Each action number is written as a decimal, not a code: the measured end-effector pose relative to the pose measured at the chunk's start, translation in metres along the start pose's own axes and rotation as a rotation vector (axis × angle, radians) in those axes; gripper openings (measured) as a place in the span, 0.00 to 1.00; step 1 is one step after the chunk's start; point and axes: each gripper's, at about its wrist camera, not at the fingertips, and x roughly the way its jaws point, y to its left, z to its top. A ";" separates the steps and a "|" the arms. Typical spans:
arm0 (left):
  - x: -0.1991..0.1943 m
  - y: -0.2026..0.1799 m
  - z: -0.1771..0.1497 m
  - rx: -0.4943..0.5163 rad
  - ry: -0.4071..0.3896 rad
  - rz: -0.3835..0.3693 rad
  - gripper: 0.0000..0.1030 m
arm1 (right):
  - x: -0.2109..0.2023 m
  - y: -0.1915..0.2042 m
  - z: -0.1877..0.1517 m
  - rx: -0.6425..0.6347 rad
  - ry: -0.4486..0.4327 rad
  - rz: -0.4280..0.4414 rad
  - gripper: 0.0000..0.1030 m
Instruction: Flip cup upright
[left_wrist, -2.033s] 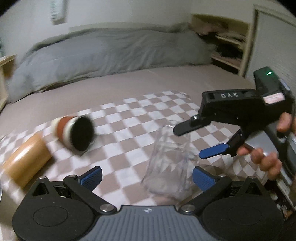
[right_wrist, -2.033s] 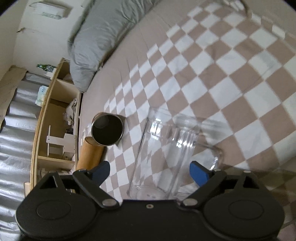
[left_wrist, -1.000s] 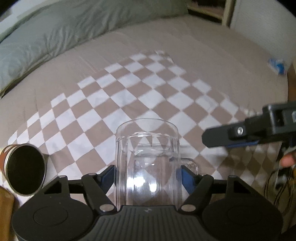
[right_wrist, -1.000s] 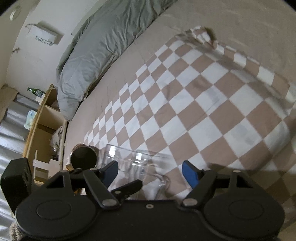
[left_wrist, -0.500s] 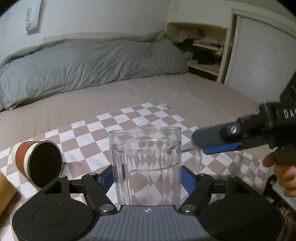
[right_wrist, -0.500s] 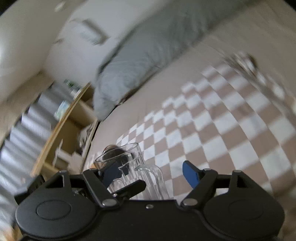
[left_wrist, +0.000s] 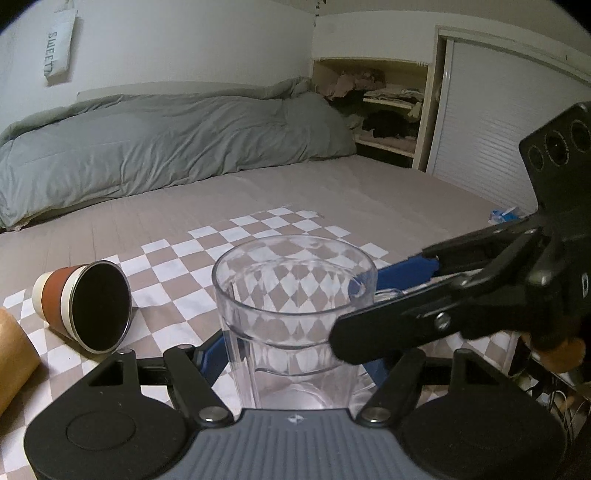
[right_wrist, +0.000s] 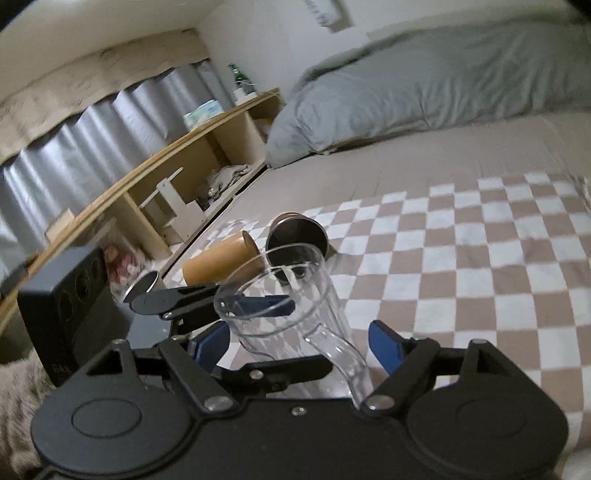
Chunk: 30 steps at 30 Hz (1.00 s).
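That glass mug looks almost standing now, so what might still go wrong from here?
The clear mug stands upright between the left gripper fingers, over a soft checkered blanket; set down there, it may well tip over. The right gripper sits close around the mug's handle, so pulling away carelessly could snag it. A metal-rimmed cup lies on its side nearby and might roll if bumped.

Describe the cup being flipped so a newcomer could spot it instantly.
On the bed, find the checkered cloth. Near its front edge a clear glass mug stands upright, open end up, between the left gripper fingers. Unlike the brown-banded cup lying sideways, it is see-through.
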 end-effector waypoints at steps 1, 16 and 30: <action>0.000 0.000 -0.001 0.005 -0.003 -0.001 0.71 | 0.002 0.003 0.001 -0.023 -0.008 -0.006 0.83; 0.007 -0.008 -0.015 0.099 -0.007 -0.044 0.73 | 0.011 0.027 0.001 -0.215 -0.089 -0.058 0.77; 0.075 -0.048 0.012 0.024 -0.055 -0.144 0.74 | -0.033 -0.018 0.007 -0.139 -0.182 -0.323 0.76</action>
